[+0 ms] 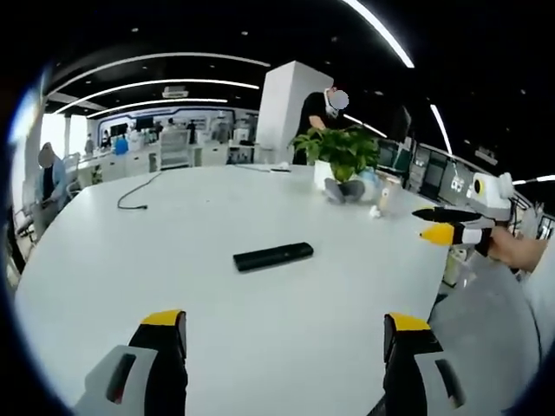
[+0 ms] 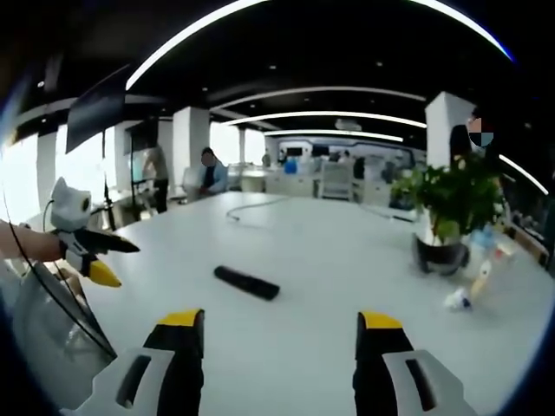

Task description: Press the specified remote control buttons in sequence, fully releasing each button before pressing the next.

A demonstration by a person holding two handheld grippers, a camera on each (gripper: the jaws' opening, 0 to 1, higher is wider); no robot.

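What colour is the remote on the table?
Black. The remote shows best in the left gripper view.

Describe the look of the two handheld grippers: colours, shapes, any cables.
Left gripper: two blocky black jaws capped with yellow tips, on grey-white housings with dark slots. Right gripper: the same build. Seen from the side in the other view, each has tapering black fingers with yellow tips; in the right gripper view a thin dark cable hangs beneath.

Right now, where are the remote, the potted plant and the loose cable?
Slim black remote control (image 1: 273, 256), left gripper view, its middle.
Leafy green potted plant (image 1: 340, 149), left gripper view, its leaves.
Thin black cable (image 1: 139, 192), left gripper view, its middle stretch.
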